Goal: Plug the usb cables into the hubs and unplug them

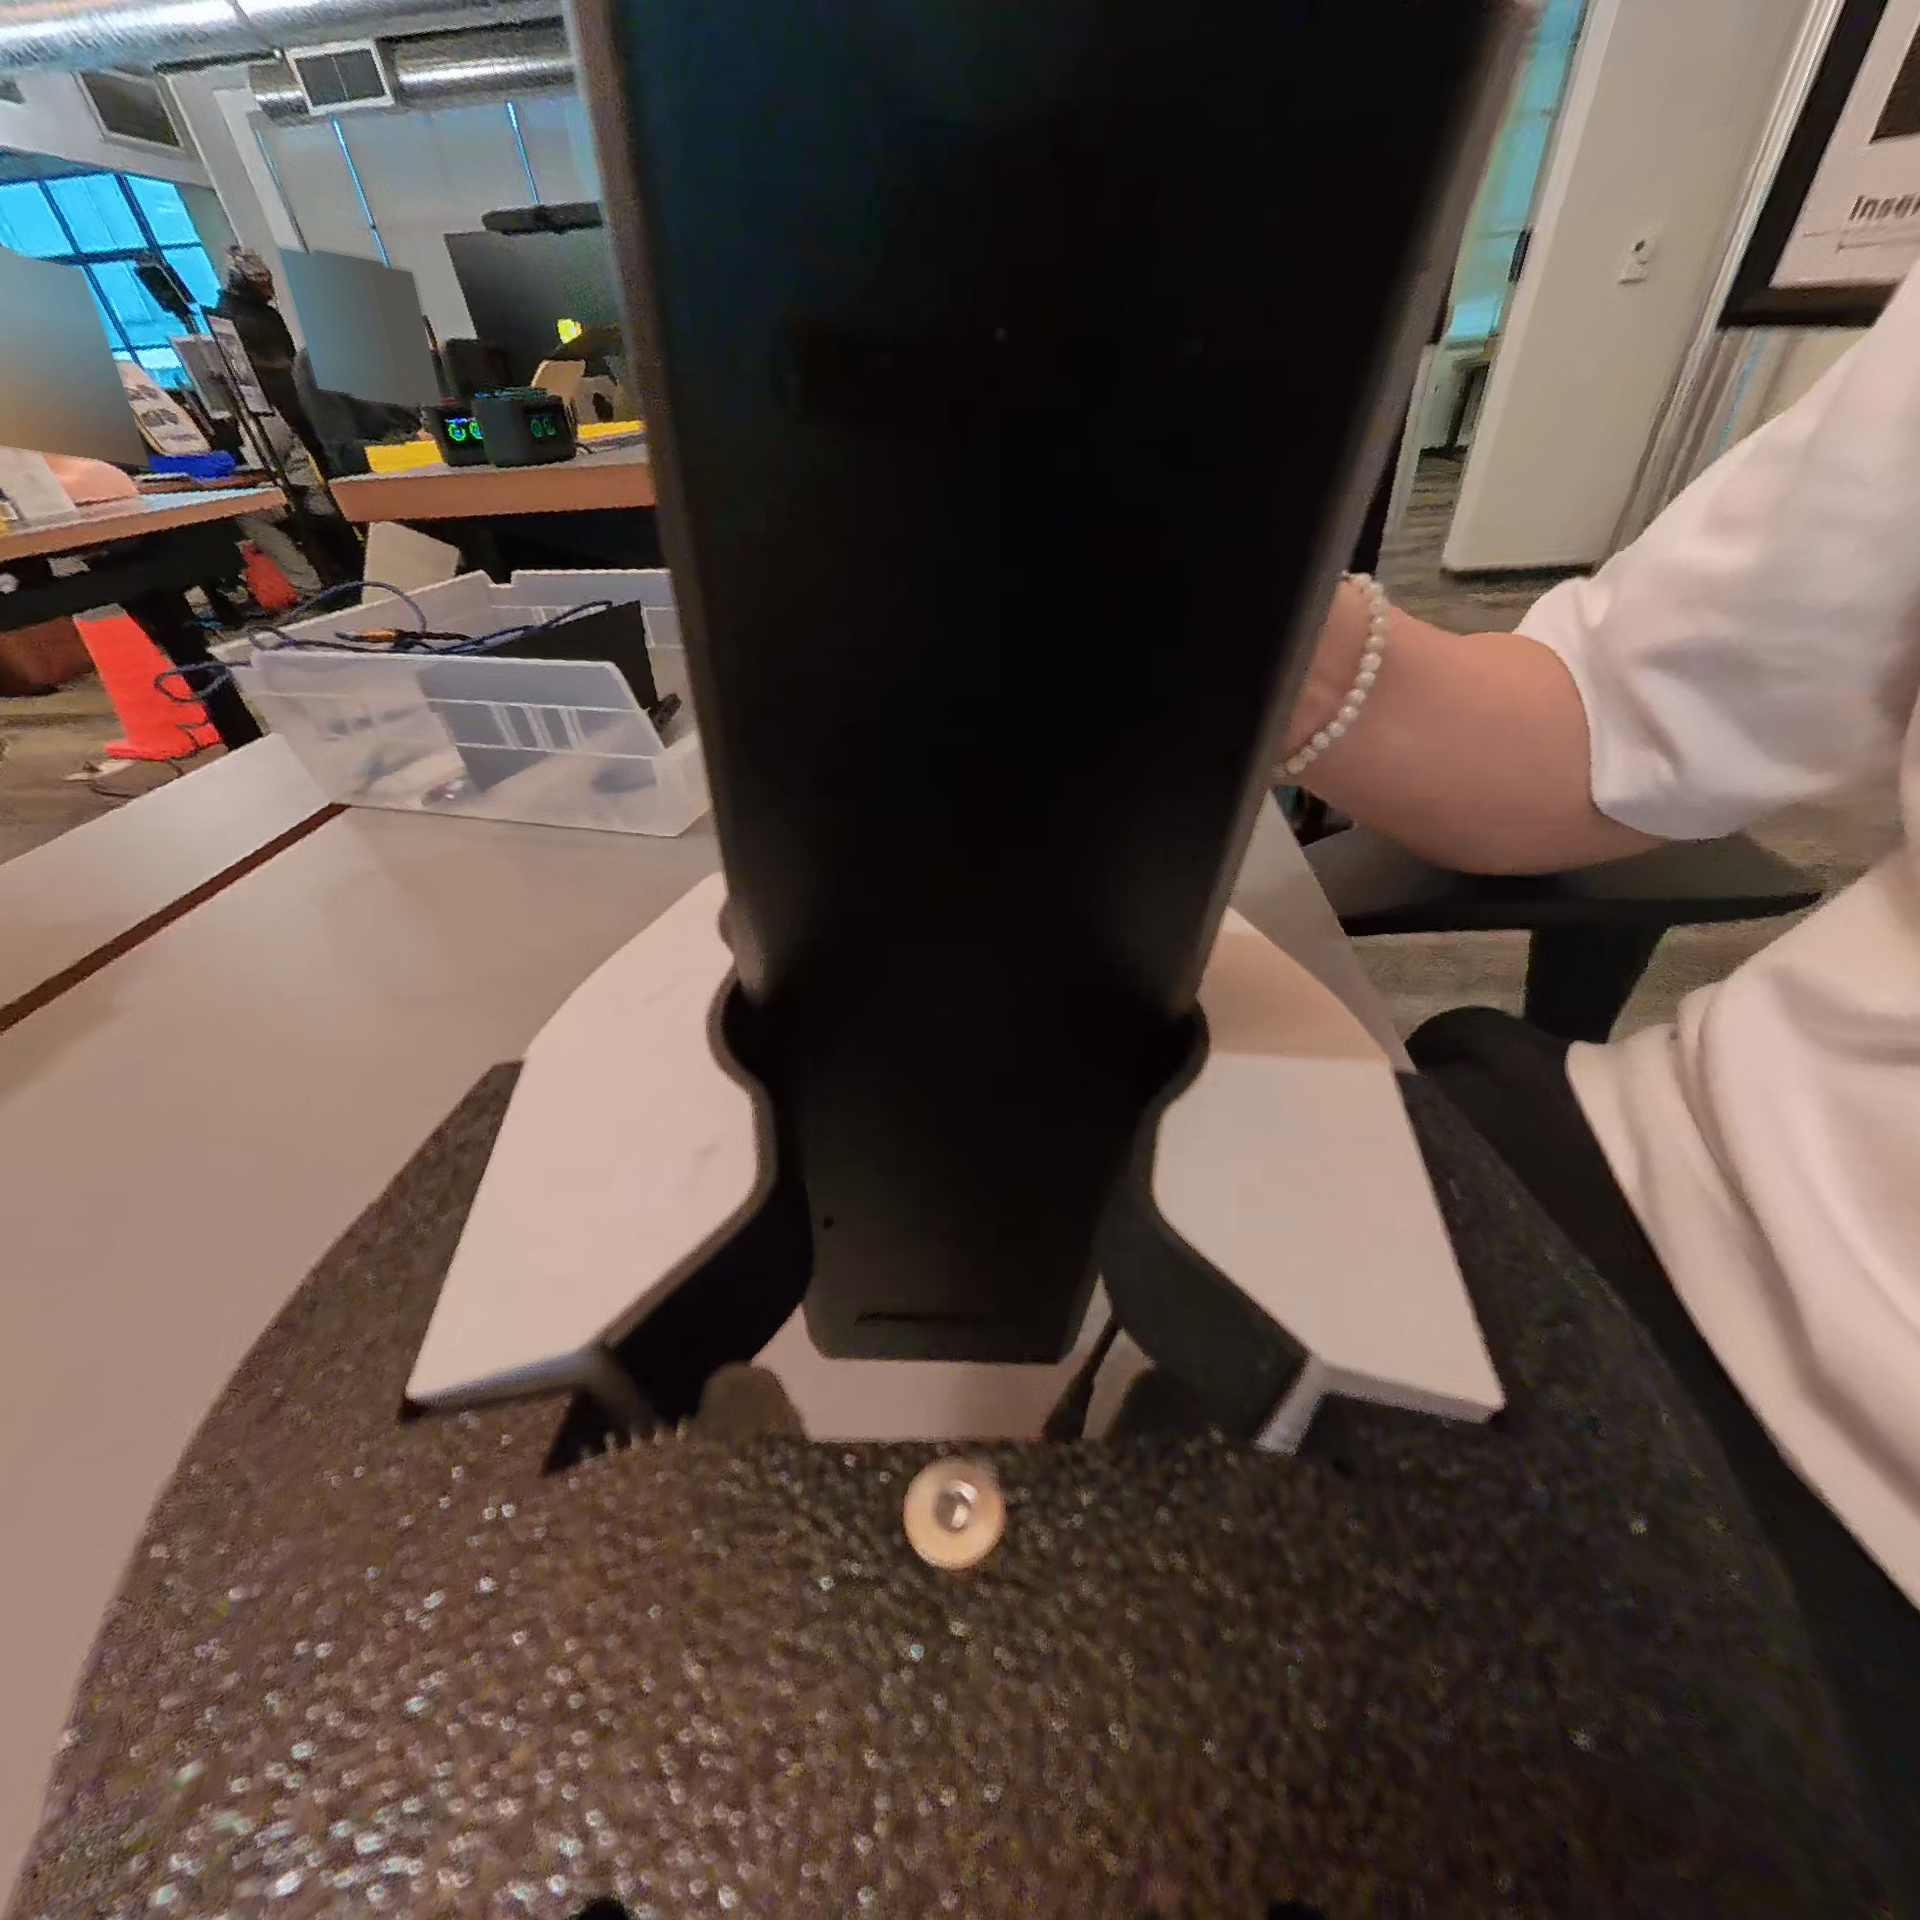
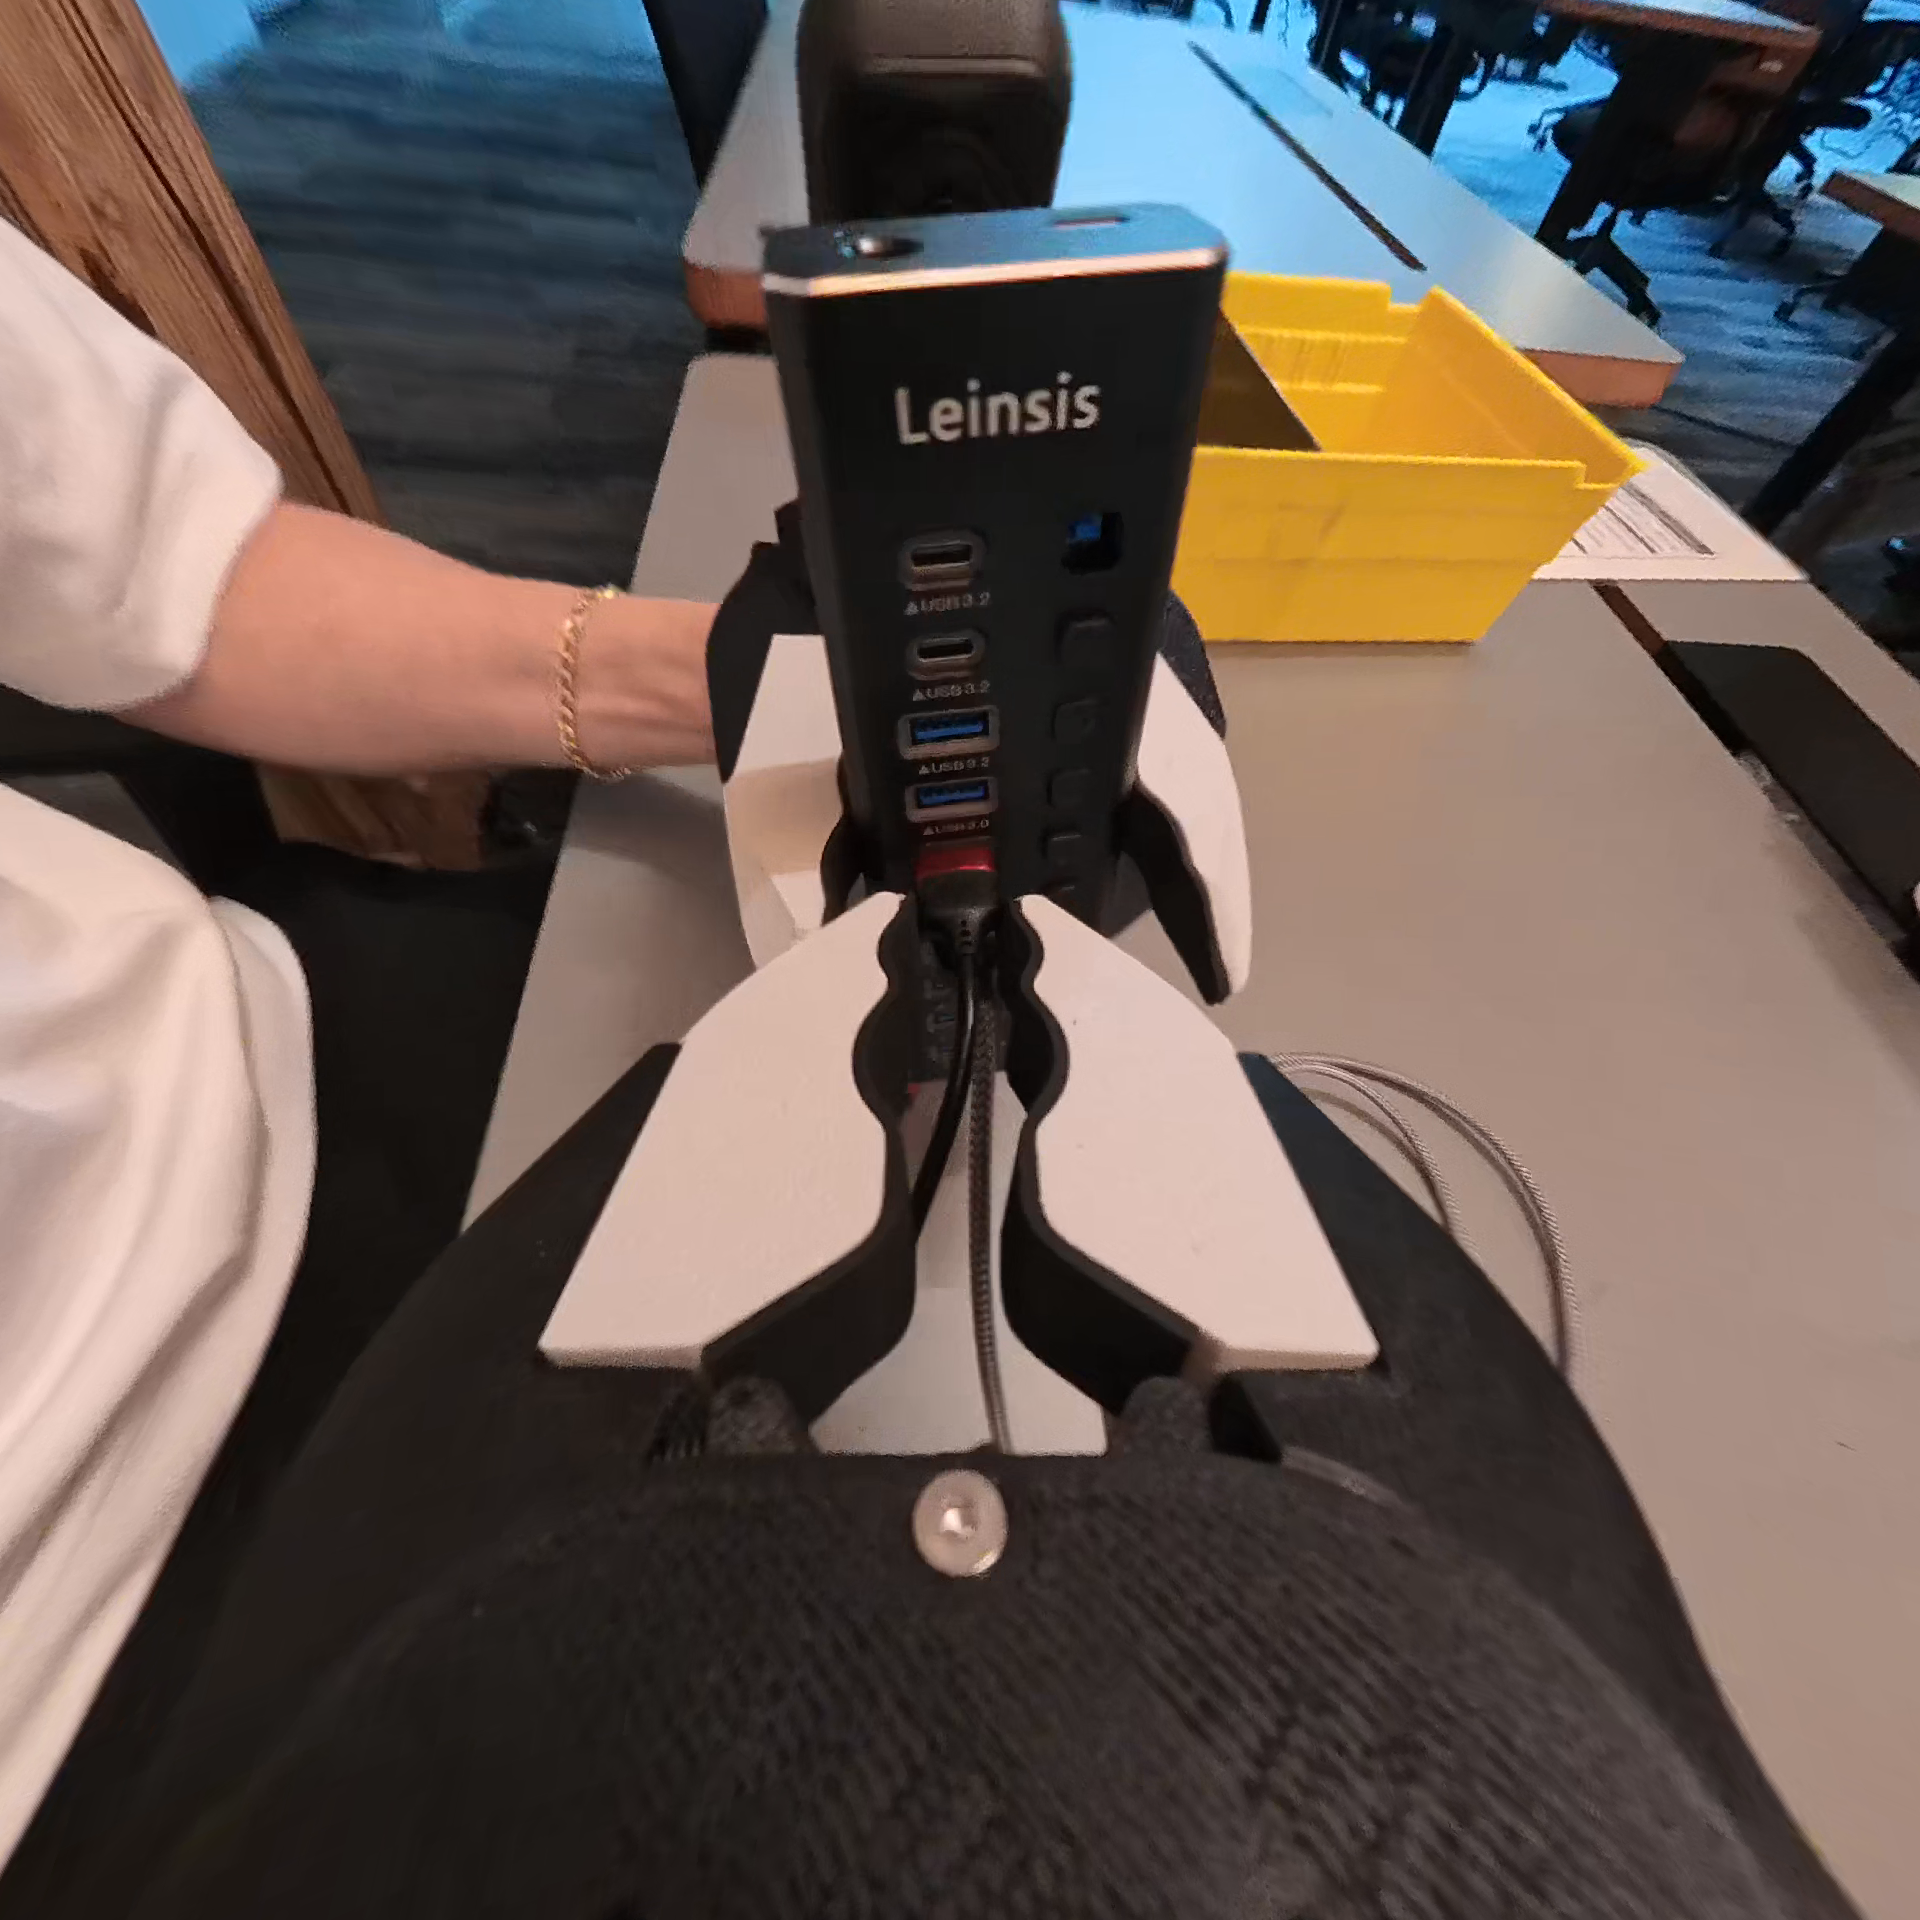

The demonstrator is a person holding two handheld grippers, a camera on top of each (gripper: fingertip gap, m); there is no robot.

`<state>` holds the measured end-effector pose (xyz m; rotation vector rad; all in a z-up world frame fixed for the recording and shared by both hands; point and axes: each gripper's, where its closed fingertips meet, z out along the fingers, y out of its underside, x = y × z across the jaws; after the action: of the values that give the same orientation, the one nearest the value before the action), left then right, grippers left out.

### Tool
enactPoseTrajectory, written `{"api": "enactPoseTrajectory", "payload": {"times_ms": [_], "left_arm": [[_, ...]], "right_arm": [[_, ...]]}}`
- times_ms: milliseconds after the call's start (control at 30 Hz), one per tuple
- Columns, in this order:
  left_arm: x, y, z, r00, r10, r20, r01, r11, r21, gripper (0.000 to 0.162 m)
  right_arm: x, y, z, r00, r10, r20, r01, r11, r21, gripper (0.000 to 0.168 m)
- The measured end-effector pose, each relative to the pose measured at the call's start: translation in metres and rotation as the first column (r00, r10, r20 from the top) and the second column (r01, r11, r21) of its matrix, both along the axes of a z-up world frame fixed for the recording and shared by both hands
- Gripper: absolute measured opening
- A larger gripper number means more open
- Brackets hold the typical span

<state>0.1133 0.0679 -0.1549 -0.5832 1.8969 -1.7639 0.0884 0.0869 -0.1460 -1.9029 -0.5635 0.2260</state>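
Note:
A black USB hub (image 2: 987,468) stands upright on the grey table (image 2: 1455,831). In the left wrist view the hub's back (image 1: 987,623) fills the middle. My left gripper (image 1: 961,1018) is shut on the hub's lower part, and its white fingers (image 2: 1195,810) show behind the hub in the right wrist view. My right gripper (image 2: 956,935) is shut on a black USB plug (image 2: 951,883) with a red collar, at the port just below the two blue ports. I cannot tell how deep it sits. Its dark braided cable (image 2: 977,1195) runs back between my fingers.
A yellow bin (image 2: 1382,520) stands right of the hub, with paper beside it. A grey braided cable (image 2: 1455,1132) loops on the table at right. A clear plastic box (image 1: 468,717) holds cables at left. A person's arms (image 1: 1455,748) (image 2: 416,644) reach in. An orange cone (image 1: 135,675) stands on the floor.

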Motion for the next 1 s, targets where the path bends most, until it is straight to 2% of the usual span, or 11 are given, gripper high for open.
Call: {"api": "enactPoseTrajectory", "payload": {"times_ms": [33, 100, 167, 300, 567, 600, 633, 733, 867, 1000], "left_arm": [[0.001, 0.000, 0.000, 1.000, -0.005, -0.011, 0.005, 1.000, -0.027, 0.072], [0.002, -0.001, 0.003, 1.000, -0.008, -0.018, 0.007, 0.998, -0.069, 0.073], [0.003, 0.001, -0.001, 1.000, 0.009, -0.008, -0.009, 1.000, -0.023, 0.073], [0.001, -0.007, -0.004, 0.999, -0.032, -0.023, 0.031, 0.999, -0.036, 0.073], [0.001, -0.005, 0.002, 1.000, -0.021, -0.010, 0.020, 0.999, -0.040, 0.073], [0.001, -0.002, 0.002, 1.000, -0.013, -0.009, 0.012, 0.999, -0.051, 0.072], [0.001, 0.000, 0.002, 1.000, -0.017, -0.015, 0.016, 0.998, -0.062, 0.073], [0.000, 0.002, 0.003, 1.000, -0.022, -0.004, 0.022, 0.998, -0.052, 0.072], [-0.001, -0.002, 0.003, 1.000, -0.027, 0.004, 0.027, 0.999, -0.037, 0.073], [-0.002, -0.005, 0.000, 0.999, -0.040, -0.003, 0.040, 0.999, -0.027, 0.072]], "right_arm": [[0.001, 0.000, 0.001, 1.000, -0.010, 0.019, 0.010, 1.000, 0.009, 0.016], [0.003, 0.001, 0.006, 1.000, -0.027, -0.011, 0.027, 0.999, 0.023, 0.016], [0.003, 0.001, 0.001, 1.000, -0.024, 0.008, 0.024, 1.000, 0.001, 0.016], [0.003, -0.007, -0.004, 0.999, -0.014, 0.047, 0.018, 0.997, -0.073, 0.015], [0.004, -0.009, 0.000, 0.998, -0.058, 0.019, 0.060, 0.993, -0.106, 0.015], [0.009, -0.012, -0.002, 0.997, -0.071, 0.028, 0.074, 0.990, -0.121, 0.005], [0.010, -0.012, 0.001, 0.997, -0.075, 0.005, 0.075, 0.991, -0.112, 0.004], [0.009, -0.009, 0.001, 0.994, -0.075, 0.075, 0.082, 0.991, -0.104, 0.004], [0.008, -0.015, 0.001, 0.999, -0.044, 0.019, 0.047, 0.991, -0.126, 0.004], [0.007, -0.017, -0.001, 0.998, -0.049, 0.027, 0.052, 0.988, -0.148, 0.004]]}}
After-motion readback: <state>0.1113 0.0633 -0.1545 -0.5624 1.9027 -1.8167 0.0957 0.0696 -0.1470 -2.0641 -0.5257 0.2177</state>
